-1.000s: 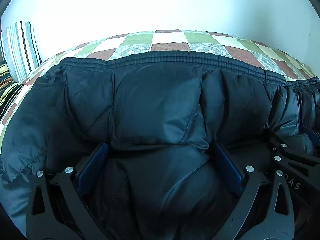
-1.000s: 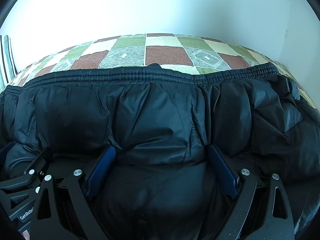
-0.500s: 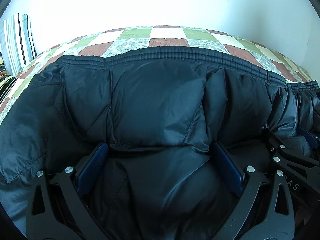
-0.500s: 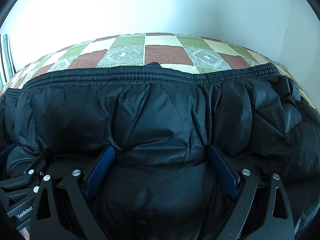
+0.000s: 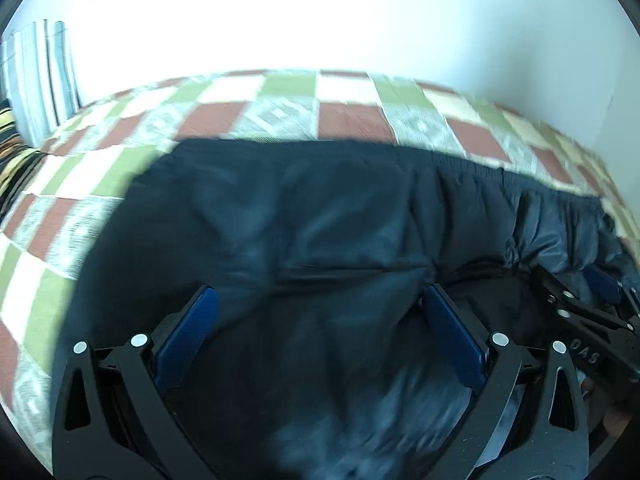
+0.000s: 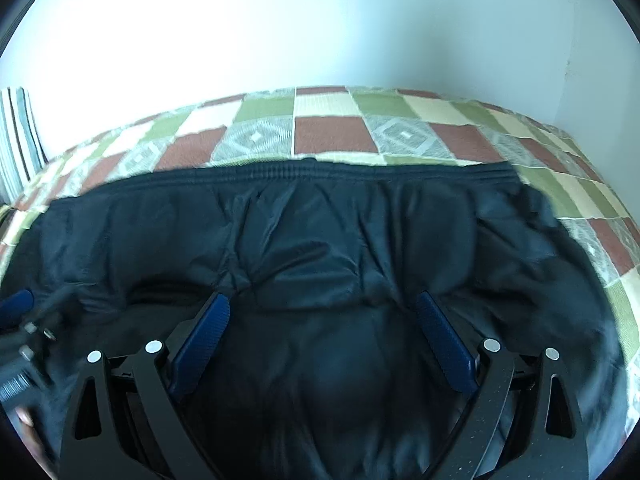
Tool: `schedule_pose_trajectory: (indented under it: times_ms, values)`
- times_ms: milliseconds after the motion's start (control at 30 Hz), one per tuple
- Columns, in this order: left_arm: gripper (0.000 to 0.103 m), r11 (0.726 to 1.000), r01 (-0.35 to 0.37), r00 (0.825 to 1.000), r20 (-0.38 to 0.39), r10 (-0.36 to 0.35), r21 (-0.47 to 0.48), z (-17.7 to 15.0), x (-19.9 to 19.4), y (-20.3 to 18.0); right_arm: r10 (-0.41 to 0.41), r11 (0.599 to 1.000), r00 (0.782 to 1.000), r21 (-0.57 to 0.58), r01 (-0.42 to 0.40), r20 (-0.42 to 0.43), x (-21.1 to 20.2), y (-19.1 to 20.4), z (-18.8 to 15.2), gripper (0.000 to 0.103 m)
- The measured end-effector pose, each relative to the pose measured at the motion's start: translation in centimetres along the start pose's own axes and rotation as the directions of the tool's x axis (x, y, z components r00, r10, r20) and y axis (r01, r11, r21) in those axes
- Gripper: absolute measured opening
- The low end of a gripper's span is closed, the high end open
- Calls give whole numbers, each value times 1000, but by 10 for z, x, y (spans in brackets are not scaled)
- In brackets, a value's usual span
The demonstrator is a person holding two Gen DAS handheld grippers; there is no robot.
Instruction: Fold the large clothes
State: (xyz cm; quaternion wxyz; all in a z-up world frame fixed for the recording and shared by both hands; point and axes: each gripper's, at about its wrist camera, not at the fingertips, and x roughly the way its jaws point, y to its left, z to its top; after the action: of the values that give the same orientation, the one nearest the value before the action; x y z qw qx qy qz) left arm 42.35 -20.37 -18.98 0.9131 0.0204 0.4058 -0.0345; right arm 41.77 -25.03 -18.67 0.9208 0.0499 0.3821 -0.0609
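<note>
A large black puffer jacket lies on a checkered bedspread; it also fills the right wrist view. My left gripper has its blue pads spread wide with jacket fabric bulging between them. My right gripper stands the same way, pads wide apart with fabric between. The right gripper also shows at the right edge of the left wrist view. The ribbed hem runs along the far edge. The left wrist view is motion blurred.
The green, brown and cream bedspread extends beyond the jacket to a white wall. A striped pillow stands at the far left, also seen in the right wrist view.
Both grippers have pulled back and lifted; more bedspread shows beyond and beside the jacket. The jacket's left side has drawn inward. The pads stay spread.
</note>
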Motion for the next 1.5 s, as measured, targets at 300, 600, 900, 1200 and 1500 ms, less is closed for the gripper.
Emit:
schedule_pose_trajectory:
  times_ms: [300,600,900,1200,1500]
  values:
    - [101,997,-43,998,33,45,-63,-15,-61,102,0,1000,999,-16,1,55,-75,-73,-16,93]
    - [101,977,77,994,-67,-92,-197,-36,-45,166,-24,999,1000,46,24,-1,-85,-150,-28,93]
    - [101,995,96,980,-176,-96,-9,-28,2,143,50,990,989,134,-31,-142,-27,-195,-23,93]
    - [101,970,203,935,-268,-232,-130,-32,31,159,228,949,947,268,-165,-225,13,-214,-40,98]
    - [48,950,280,919,-248,-307,-137,-35,19,141,307,927,928,287,-242,-212,5,-198,-46,48]
